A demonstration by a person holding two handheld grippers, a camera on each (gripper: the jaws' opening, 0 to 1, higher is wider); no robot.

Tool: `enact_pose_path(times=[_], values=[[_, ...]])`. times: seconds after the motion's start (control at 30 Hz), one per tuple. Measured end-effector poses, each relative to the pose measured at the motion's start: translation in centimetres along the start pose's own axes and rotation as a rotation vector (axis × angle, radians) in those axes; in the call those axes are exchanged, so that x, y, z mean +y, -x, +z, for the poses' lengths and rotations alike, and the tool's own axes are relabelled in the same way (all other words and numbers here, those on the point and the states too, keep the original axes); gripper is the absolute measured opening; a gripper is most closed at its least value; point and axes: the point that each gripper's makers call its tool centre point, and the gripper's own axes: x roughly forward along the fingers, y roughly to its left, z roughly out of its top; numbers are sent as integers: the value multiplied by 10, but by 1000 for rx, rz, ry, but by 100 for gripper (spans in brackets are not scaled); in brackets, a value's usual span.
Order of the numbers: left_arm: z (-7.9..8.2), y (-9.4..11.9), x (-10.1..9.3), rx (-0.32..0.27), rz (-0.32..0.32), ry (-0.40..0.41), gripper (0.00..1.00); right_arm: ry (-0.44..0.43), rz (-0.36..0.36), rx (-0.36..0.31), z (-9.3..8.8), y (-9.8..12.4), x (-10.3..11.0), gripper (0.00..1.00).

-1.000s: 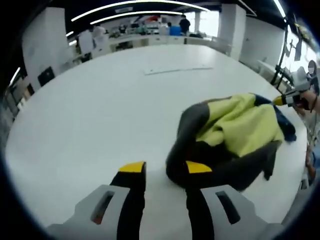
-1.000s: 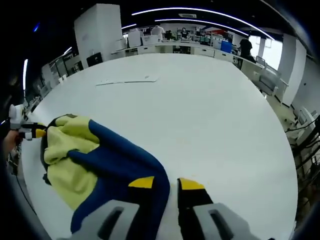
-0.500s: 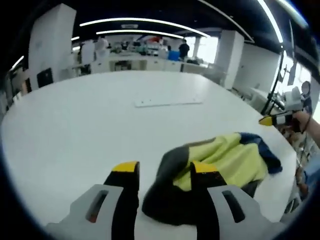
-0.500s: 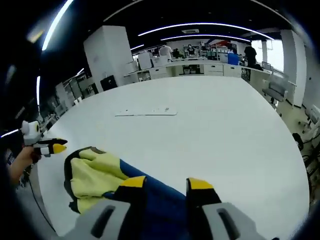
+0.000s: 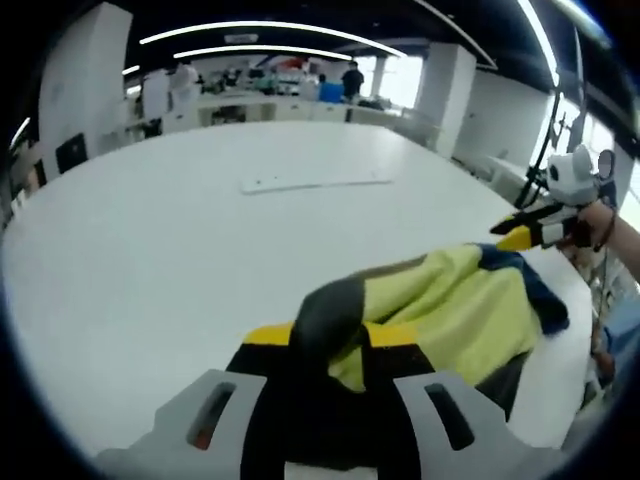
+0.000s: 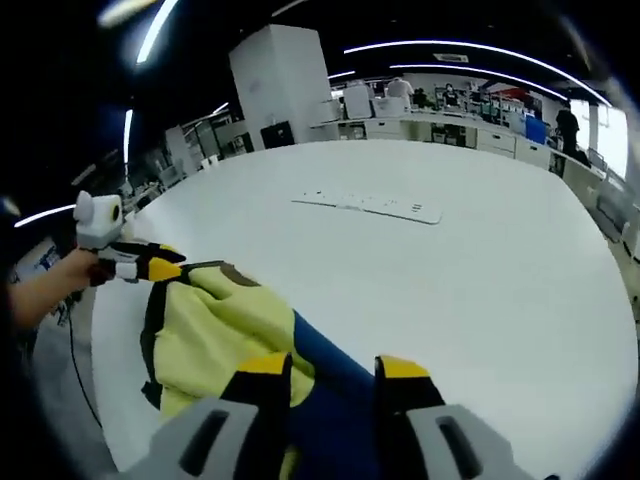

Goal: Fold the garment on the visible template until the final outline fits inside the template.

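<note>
garment (image 5: 450,310) – yellow, blue and dark grey, bunched near the edge of the white table (image 5: 150,230). left gripper (image 5: 330,335): jaws narrowly apart, a dark grey fold pinched between them. right gripper (image 6: 325,368): jaws closed upon the blue part. white strip (image 6: 370,205) lay well apart – toward the table's middle.

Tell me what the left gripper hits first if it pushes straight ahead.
The garment: its grey fold already lies between the left gripper's jaws, with yellow fabric right beyond. Depth is hard to judge.

White table (image 5: 150,250); flat white strip (image 6: 370,205), perhaps a power strip.
</note>
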Motion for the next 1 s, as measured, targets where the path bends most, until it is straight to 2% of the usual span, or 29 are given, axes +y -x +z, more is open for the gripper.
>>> enact_pose_path(times=[0.1,0.2,0.27,0.4,0.43,0.53,0.67,0.8,0.9,1.0], values=[[-8,-3,2,29,-1,-15,20,83,-34,14,-4,-5,-2,21],[-17,-7,2,65,4,-25,20,65,-20,31,-8,-10,2,19],[-19,-8,1,65,3,-28,17,54,-15,40,-12,-13,0,17],[-21,-10,1,62,8,-15,5,38,-21,38,-13,-14,2,1],[-21,-10,2,59,16,-11,0,30,-25,30,-12,-16,1,0],[-17,-7,4,42,27,0,0,26,-32,0,-5,-13,3,0],[-6,5,4,-1,36,-11,0,16,-21,-44,7,-2,6,0],[1,19,1,-32,33,-1,0,30,20,-105,14,20,21,0],[5,30,-6,-58,30,10,0,40,36,-105,10,30,30,0],[2,40,-10,-62,24,-7,0,89,45,-100,-1,45,42,0]])
